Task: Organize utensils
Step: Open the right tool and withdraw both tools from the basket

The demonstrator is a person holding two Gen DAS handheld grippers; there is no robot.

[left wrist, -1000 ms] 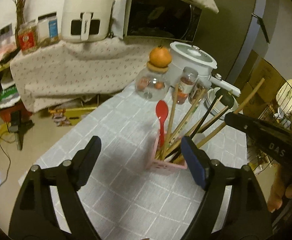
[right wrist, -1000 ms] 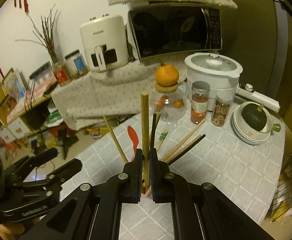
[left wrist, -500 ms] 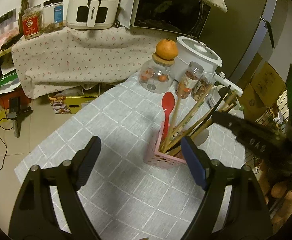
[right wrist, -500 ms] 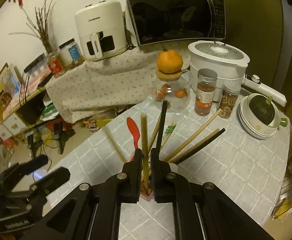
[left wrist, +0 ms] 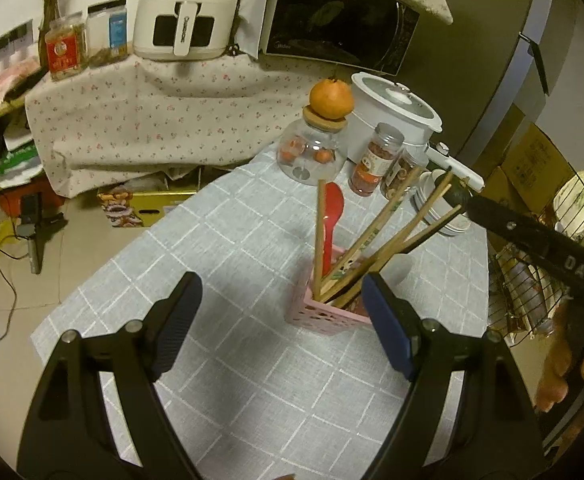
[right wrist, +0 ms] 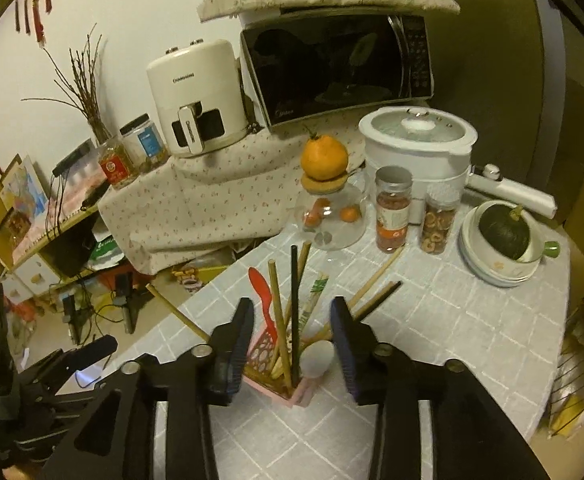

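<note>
A pink perforated utensil holder [left wrist: 328, 314] stands on the checked grey tablecloth [left wrist: 251, 392]. It holds several wooden chopsticks, a black one and a red spoon [left wrist: 334, 208]. My left gripper [left wrist: 279, 284] hovers open just in front of it, with nothing between its fingers. In the right wrist view my right gripper [right wrist: 292, 308] is above the holder [right wrist: 279, 384] and its jaws are opening. A wooden chopstick [right wrist: 277, 312] and a black chopstick [right wrist: 294, 300] stand between the pads, untouched. The right gripper's arm [left wrist: 532, 240] enters the left view from the right.
Behind the holder stand a glass jar topped with an orange [right wrist: 324, 156], two spice jars [right wrist: 392, 212], a white cooker [right wrist: 418, 140] and stacked bowls holding a green squash [right wrist: 504, 232]. A wire rack [left wrist: 532, 280] borders the table's right side; the floor drops away on the left.
The right gripper was shut on a wooden chopstick and lowered it into the holder. Its jaws have now parted and the chopstick stands free. The left gripper stayed open.
</note>
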